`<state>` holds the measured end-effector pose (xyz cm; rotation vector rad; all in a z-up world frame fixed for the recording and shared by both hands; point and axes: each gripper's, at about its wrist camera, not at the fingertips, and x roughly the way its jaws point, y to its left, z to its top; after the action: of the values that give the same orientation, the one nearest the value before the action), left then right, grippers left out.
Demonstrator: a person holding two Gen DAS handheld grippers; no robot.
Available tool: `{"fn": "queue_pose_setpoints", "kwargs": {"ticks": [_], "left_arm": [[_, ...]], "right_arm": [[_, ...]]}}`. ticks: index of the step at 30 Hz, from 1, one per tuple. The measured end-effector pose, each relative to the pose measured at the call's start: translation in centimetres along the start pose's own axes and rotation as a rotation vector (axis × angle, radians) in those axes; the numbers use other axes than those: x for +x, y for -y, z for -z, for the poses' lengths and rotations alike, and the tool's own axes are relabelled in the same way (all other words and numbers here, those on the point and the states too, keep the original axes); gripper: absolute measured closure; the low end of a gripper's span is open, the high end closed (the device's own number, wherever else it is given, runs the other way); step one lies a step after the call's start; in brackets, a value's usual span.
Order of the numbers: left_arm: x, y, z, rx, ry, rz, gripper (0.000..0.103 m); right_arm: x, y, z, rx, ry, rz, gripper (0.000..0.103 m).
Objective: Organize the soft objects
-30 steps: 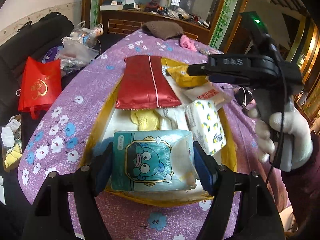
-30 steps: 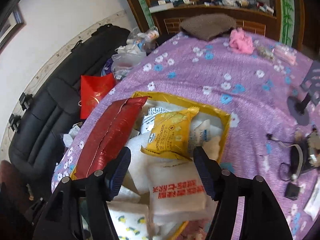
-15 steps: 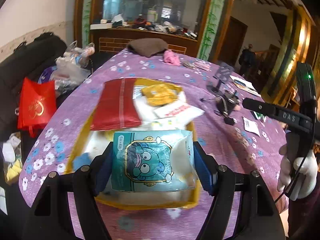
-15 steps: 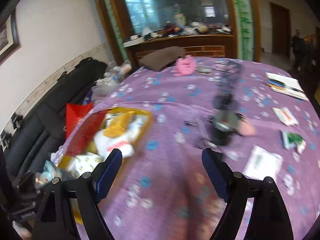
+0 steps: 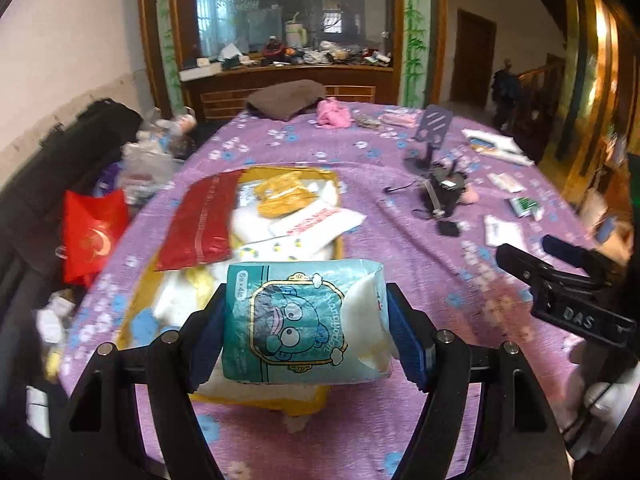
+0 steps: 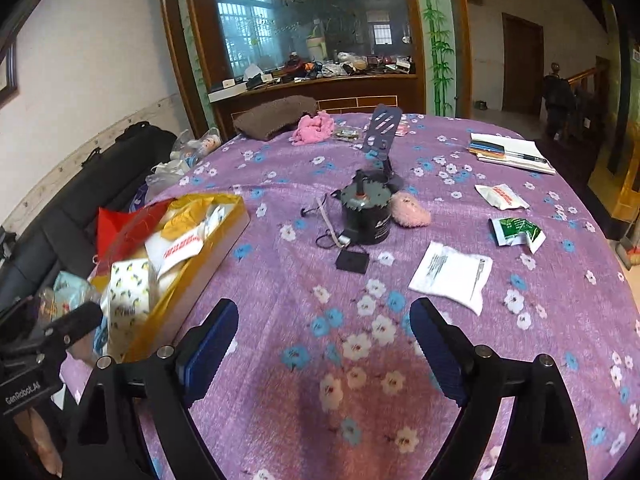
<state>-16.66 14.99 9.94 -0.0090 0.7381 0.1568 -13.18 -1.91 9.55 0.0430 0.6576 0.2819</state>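
Note:
My left gripper (image 5: 306, 334) is shut on a teal tissue pack (image 5: 304, 320) with a cartoon face and holds it above the near end of the gold tray (image 5: 338, 248). The tray holds a red pouch (image 5: 200, 216), a yellow packet (image 5: 286, 196), a white packet with red print (image 5: 316, 220) and other soft packs. My right gripper (image 6: 322, 344) is open and empty above the purple tablecloth, right of the tray (image 6: 216, 256). A white sachet (image 6: 452, 276), a green packet (image 6: 516, 230) and a white-red packet (image 6: 502, 196) lie ahead of it.
A black cylinder device (image 6: 366, 216) with cables, a pink fluffy thing (image 6: 410, 210) and a phone stand (image 6: 384, 128) sit mid-table. A brown cloth (image 6: 276, 116), a pink cloth (image 6: 314, 128) and notebooks (image 6: 508, 152) lie at the back. A black sofa with bags (image 5: 92, 232) stands left.
My left gripper has lifted and pulled back with the tissue pack. My right gripper has swung from over the tray to the right, over the open tablecloth.

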Motion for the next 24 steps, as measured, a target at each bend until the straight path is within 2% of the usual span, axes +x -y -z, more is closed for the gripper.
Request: {"fn": "queue_pose_setpoints", "kwargs": {"ticks": [3,11,24], "left_arm": [[0.1,-0.1,0.2,0.01,0.003,-0.048,0.03],[0.6,-1.1,0.9,-0.012,-0.016,-0.049,0.03],[1.2,-1.9,1.2,-0.027,-0.039,-0.064,0.03]], "right_arm": [[0.4,-1.4,0.5,-0.048,-0.014,0.004,0.015],[0.6,-4.6,1.0,-0.137,-0.012,0.009,0.013],[2.4,-5.9,1.5,-0.165,-0.059,0.002,0.012]]}}
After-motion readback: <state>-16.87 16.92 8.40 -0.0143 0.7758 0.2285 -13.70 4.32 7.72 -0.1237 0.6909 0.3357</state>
